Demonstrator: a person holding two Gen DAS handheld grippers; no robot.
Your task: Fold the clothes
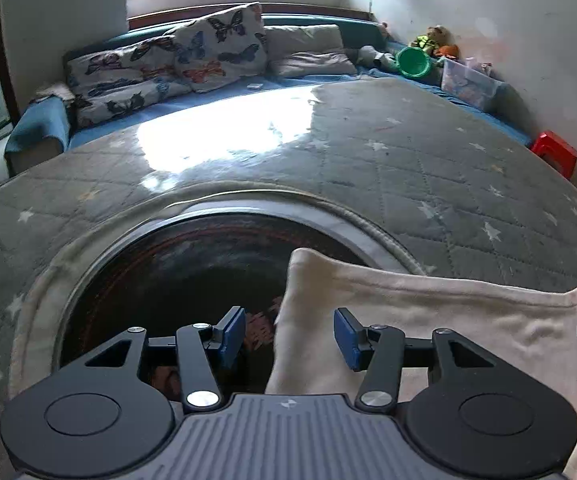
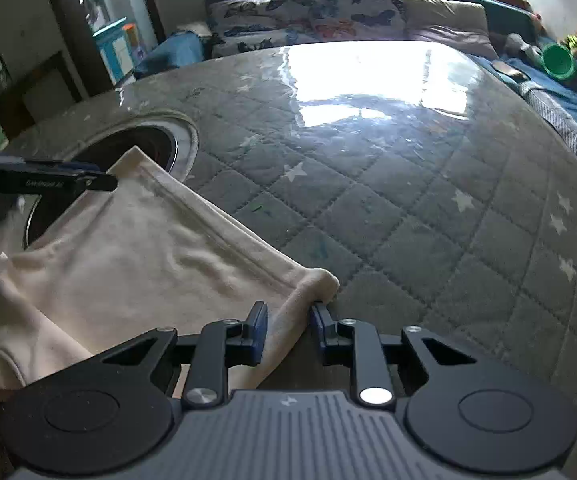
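A cream garment (image 1: 428, 320) lies on a grey quilted table cover, its left corner over a round dark opening (image 1: 192, 264). My left gripper (image 1: 290, 338) is open, its blue pads on either side of the garment's left corner, not closed on it. In the right wrist view the garment (image 2: 140, 256) stretches from the left gripper's finger (image 2: 48, 184) to my right gripper (image 2: 288, 330). The right gripper is open, with the garment's hemmed right corner (image 2: 316, 280) lying between its pads.
The quilted star-pattern cover (image 2: 408, 200) has a glossy sheet over it that reflects the window. Behind it is a blue daybed with butterfly pillows (image 1: 208, 48), toys, a green bucket (image 1: 412, 62) and a clear box. A red stool (image 1: 556, 152) stands at the right.
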